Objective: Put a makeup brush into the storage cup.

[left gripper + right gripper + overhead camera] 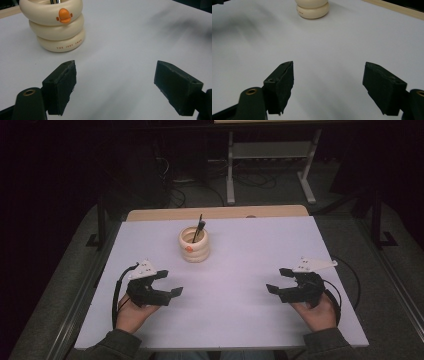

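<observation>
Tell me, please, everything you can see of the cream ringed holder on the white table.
The cream ringed holder looks like three stacked glossy rings, perhaps ceramic or plastic. An orange duck-bill mark sits on its top ring, and small lettering runs along the bottom ring. It stands upright near the far middle of the white table, with a dark slim tool leaning inside. Nothing else touches it.

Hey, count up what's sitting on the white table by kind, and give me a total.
Cream ringed holder with an orange duck bill: 1
Black pen standing in the holder: 1
Black hand-held gripper, jaws open: 2 (left, right)
Total: 4
</observation>
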`<state>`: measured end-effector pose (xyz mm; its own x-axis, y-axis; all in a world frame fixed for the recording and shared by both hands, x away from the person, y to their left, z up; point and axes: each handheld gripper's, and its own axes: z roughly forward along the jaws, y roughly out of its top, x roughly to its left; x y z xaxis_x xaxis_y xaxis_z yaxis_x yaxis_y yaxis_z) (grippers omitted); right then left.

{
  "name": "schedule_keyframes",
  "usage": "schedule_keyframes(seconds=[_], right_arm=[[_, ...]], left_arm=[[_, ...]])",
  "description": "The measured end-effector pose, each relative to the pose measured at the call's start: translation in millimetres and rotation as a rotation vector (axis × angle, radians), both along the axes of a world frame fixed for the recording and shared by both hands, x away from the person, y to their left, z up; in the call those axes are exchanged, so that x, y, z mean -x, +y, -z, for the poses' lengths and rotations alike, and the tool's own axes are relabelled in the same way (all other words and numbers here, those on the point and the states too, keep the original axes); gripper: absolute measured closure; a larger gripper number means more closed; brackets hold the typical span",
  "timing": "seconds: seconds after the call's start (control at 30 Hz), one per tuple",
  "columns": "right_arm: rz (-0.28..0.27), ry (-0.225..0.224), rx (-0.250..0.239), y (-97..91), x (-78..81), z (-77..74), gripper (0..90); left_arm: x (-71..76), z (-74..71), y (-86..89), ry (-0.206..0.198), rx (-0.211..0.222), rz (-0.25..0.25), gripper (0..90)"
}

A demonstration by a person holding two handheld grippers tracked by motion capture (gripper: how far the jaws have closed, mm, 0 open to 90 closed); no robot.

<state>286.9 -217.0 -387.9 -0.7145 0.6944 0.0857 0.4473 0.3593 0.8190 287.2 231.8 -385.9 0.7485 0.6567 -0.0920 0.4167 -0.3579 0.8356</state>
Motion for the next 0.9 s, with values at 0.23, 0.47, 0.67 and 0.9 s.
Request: schedule_keyframes(seconds=[0.23,0.47,0.67,0.9], right_arm=[[0.002,0.003,-0.001,0.5,0.7,0.8,23.9],[-0.001,0.007,0.000,1.2,2.3,1.6,23.6],[-0.003,0.000,0.005,1.4,3.9,1.8,23.6],[-0.010,-0.007,0.008,2.8,5.3,3.2,23.6]], left_arm=[[9.8,4.0,-0.9,-0.014,-0.020,-0.002,17.7],[15.3,5.4,2.7,-0.016,-0.007,-0.007,17.7],[18.4,8.4,6.9,-0.017,0.009,-0.017,17.8],[23.2,11.5,9.9,-0.018,0.010,-0.025,17.7]])
